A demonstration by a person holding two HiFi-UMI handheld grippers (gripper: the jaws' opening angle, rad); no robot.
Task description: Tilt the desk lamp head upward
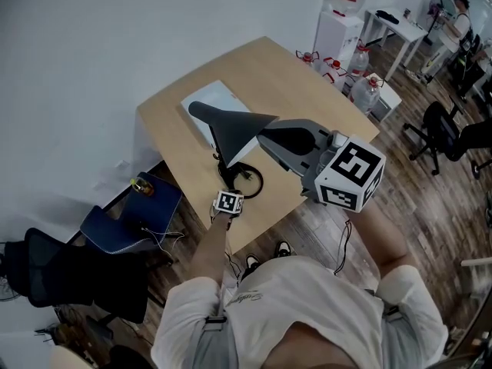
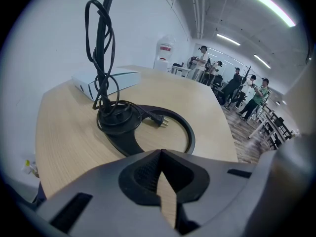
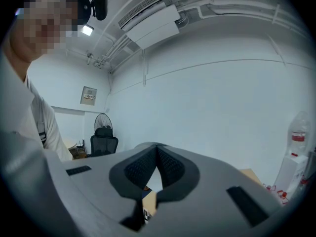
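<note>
Left gripper [image 2: 160, 153] is hovering low at the near edge of the table [image 1: 307, 83], jaws pressed together on nothing, aiming at the desk lamp's ring base [image 2: 121, 144]. The stem [image 2: 103, 58] is rising nearly upright from that base, with the cable [image 2: 91, 33] wound around it. A white box [image 1: 219, 98] is lying just behind. Up top, the black cone lamp head [image 1: 231, 133] is running its long axis away from the person, narrow end over the base, broad rim toward the box. Right gripper [image 1: 267, 137] is hanging high beside the head's right corner, jaws closed and empty, facing the far wall.
</note>
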